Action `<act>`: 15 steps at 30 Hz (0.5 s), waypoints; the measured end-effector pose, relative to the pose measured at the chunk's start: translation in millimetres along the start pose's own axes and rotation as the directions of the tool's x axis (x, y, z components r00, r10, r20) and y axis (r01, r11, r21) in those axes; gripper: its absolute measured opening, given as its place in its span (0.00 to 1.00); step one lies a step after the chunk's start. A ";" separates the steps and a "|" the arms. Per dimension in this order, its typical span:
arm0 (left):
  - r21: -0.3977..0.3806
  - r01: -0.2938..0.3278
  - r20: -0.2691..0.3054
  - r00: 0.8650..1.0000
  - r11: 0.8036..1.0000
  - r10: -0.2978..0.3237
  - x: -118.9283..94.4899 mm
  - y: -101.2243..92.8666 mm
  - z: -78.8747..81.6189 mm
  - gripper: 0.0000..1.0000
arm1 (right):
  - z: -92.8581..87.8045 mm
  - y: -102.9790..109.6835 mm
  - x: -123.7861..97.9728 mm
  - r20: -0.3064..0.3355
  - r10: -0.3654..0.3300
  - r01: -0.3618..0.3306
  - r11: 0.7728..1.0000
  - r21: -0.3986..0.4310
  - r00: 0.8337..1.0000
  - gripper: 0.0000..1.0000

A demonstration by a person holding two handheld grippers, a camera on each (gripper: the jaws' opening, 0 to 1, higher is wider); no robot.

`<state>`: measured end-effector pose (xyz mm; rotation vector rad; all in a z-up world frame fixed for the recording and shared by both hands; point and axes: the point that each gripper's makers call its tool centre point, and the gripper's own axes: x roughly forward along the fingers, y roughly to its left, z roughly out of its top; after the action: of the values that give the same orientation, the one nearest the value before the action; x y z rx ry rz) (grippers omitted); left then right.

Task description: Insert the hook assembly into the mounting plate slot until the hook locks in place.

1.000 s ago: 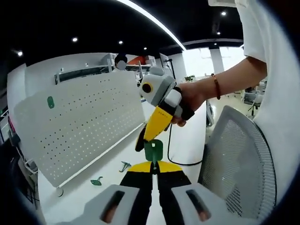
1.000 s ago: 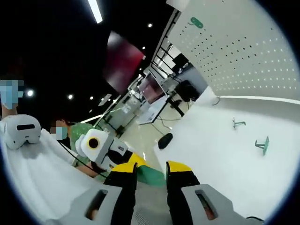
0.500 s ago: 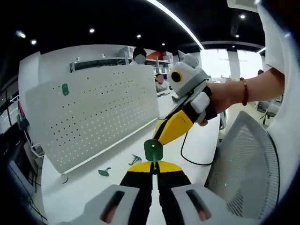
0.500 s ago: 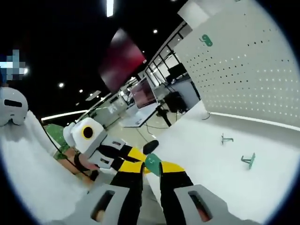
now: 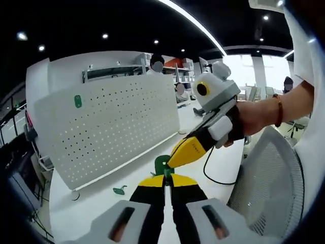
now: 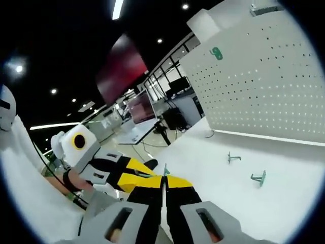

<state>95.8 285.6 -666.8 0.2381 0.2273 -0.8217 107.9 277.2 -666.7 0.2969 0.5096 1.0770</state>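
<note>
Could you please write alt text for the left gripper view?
The left gripper, jaws closed, and the right gripper both pinch a green hook plate above a white table. Behind stands a white pegboard with one green plate mounted.

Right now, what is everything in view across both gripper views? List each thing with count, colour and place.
pegboard: one, white, upright at the table's far edge.
mounting plate: one, green, on the pegboard's upper corner.
held hook piece: one, green, between the two grippers' tips.
loose hooks: two, green, lying apart on the table.
table: one, white.
mesh chair: one, grey, beside the table.
cable: one, black, on the table.
left gripper: yellow-tipped, shut on the hook piece.
right gripper: yellow-tipped, jaws together.
hand: holding the right gripper.
</note>
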 end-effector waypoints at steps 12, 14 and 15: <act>-0.025 -0.062 -0.012 0.998 0.998 0.062 0.1 1.8 2.8 0.06 | 4.4 4.2 -1.6 0.017 -0.066 0.066 0.997 -0.031 0.998 0.00; -0.036 -0.070 -0.015 0.997 0.997 0.070 0.2 2.0 2.9 0.05 | 5.5 3.6 -2.5 0.026 -0.084 0.085 0.996 -0.040 0.996 0.00; -0.041 -0.070 -0.015 0.997 0.997 0.070 0.4 1.2 3.8 0.04 | 5.0 3.0 -2.9 0.028 -0.098 0.099 0.994 -0.046 0.995 0.00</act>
<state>97.3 284.9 -663.2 0.2118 0.2466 -0.7454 107.3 276.0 -660.4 0.2417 0.4706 0.9871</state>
